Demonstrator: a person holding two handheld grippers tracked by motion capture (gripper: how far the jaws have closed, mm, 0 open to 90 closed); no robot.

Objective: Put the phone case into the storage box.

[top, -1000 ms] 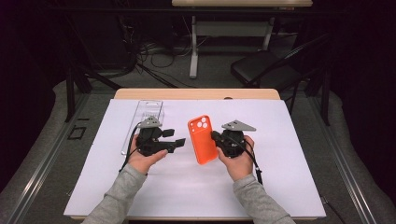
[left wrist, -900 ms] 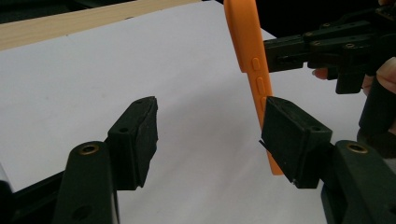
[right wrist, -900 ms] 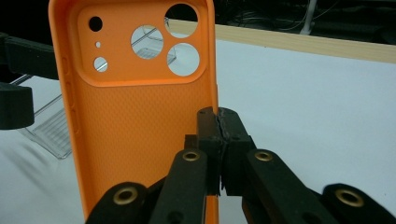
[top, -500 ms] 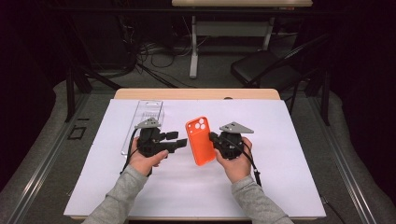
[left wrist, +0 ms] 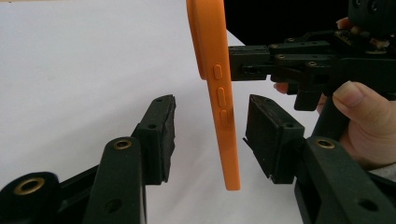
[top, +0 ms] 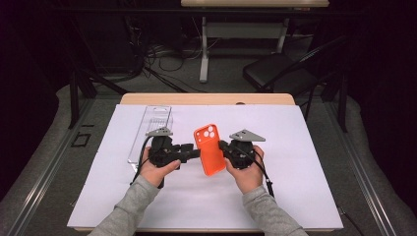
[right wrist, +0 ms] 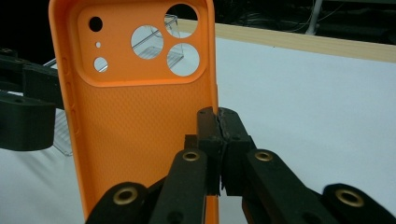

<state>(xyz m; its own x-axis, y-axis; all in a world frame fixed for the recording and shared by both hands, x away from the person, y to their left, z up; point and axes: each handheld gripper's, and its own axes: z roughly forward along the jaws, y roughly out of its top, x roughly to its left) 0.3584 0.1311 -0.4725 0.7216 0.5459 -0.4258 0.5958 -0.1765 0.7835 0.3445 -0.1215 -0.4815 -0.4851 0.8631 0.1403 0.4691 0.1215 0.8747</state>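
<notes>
While right hand-held gripper (right wrist: 219, 140) pinches orange case (right wrist: 140, 116) edge, white mat (top: 319, 162) surrounds.

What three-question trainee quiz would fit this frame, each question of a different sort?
1. True or false: the left hand-held gripper already clamps the orange phone case.
2. Which hand-held gripper pinches the case's edge? A left, B right.
3. What clear thing lies on the white sheet beyond the left hand?

Key: 1 false, its pads stand apart on either side, the jaws having just been closing; 2 B; 3 a clear plastic tray.
</notes>
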